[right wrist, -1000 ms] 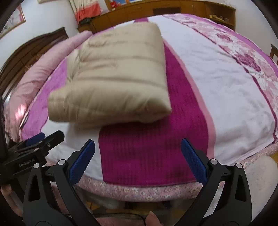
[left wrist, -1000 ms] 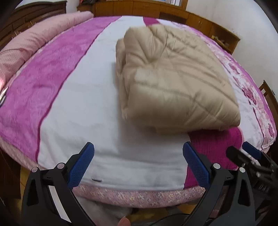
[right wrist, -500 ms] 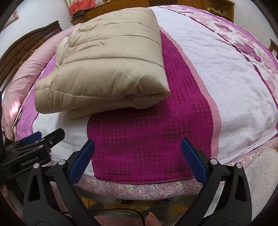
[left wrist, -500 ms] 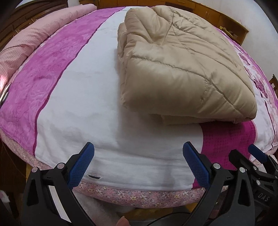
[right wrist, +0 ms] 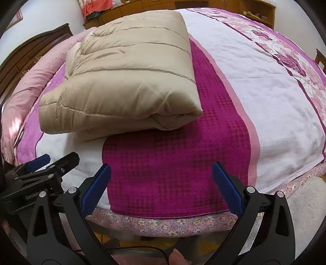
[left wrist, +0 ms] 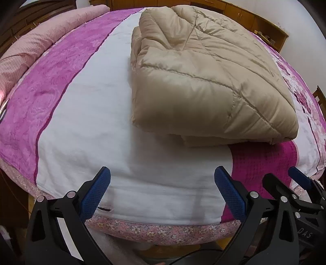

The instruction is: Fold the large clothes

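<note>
Two black clamp-style grippers with blue ridged pads hang side by side over the foot of a bed. The left gripper (left wrist: 162, 190) is spread wide with nothing between its pads; the right gripper (right wrist: 162, 188) is likewise released and bare.

Just beyond them runs the bedspread (left wrist: 85, 126), towel-like cloth in white, pink and deep magenta stripes, with a floral pink border along the near edge.

Farther in lies the tan padded coat (left wrist: 203, 81), already doubled into a thick, pillowy bundle. Its shell is smooth and faintly shiny, crossed by stitched quilting lines, with layered edges facing the grippers. It rests partly on the white stripe, partly on the magenta.

If another fold is wanted, I'd pinch deep into both near corners at once, since slick, puffy fabric likely slips from a shallow bite.

Beyond, a pink bolster (left wrist: 40, 38) and wooden cabinets (left wrist: 254, 18).
</note>
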### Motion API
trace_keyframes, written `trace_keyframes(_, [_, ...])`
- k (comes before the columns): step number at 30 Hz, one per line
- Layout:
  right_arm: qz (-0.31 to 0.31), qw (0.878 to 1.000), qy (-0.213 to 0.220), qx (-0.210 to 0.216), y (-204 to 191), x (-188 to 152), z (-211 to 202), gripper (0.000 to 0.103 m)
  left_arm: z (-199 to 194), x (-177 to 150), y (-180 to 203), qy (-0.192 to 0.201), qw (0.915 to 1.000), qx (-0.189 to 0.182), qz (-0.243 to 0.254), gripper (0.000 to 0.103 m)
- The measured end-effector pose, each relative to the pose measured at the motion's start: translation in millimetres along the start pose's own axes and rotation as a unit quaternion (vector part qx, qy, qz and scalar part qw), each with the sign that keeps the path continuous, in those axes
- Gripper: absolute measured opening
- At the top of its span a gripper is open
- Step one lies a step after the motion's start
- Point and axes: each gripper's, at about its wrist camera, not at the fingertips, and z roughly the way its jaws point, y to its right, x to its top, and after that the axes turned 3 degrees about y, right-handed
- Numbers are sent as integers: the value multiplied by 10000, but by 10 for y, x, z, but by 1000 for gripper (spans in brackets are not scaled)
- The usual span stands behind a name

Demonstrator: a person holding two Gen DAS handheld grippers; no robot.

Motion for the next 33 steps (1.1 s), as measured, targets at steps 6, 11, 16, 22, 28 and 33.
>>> trace_keyframes(6, [82, 10000, 28, 1, 37, -6, -23, 98, -4, -38, 29, -32, 9998, 136, 121, 97])
trace_keyframes(11, [76, 10000, 53, 16, 40, -4, -44, 98, 12, -43, 36, -91, 9997, 146, 156, 97])
trace_keyframes(16, [100, 9999, 39, -5, 46, -15, -43, 98, 11, -46, 30, -91, 9997, 151, 193, 97])
trace_keyframes(22, [69, 10000, 46, 12, 40, -13, -48, 98, 7, -49, 54, -86, 9997, 117, 214, 97])
trace_keyframes(28, [69, 10000, 43, 24, 33, -15, -41, 98, -24, -52, 80, -48, 9994, 224, 255, 97])
trace_keyframes(33, [67, 10000, 41, 22, 25, -14, -44, 98, -39, -63, 95, -50, 9993, 238, 292, 97])
